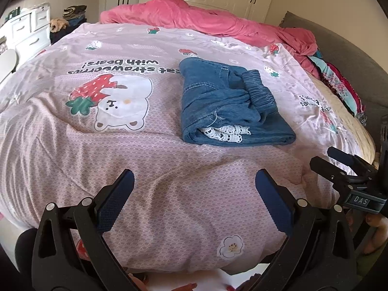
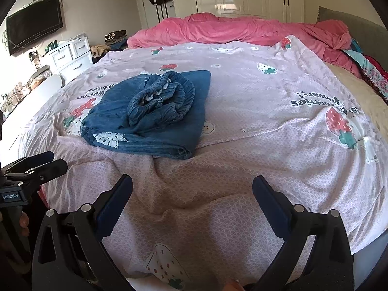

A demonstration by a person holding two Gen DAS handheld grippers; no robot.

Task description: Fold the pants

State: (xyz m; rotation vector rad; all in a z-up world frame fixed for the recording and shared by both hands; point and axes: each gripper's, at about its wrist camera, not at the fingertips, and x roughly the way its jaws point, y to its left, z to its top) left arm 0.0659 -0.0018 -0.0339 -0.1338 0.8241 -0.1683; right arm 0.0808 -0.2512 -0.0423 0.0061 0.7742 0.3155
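The pants point(image 1: 232, 101) lie on the bedspread point(image 1: 145, 145), before the heaped blanket point(image 1: 198, 19).

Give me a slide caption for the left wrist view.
Folded denim pants on pink quilt; left gripper open.

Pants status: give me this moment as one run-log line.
pants: folded bundle on bedspread | left gripper: open, empty, clear of pants | right gripper: open, empty, clear of pants

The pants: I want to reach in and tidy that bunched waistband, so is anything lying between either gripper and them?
Nothing visible does. Only bare, rumpled pink bedspread lies between the open left gripper and the folded denim pants; the open right gripper likewise has only wrinkled spread ahead.
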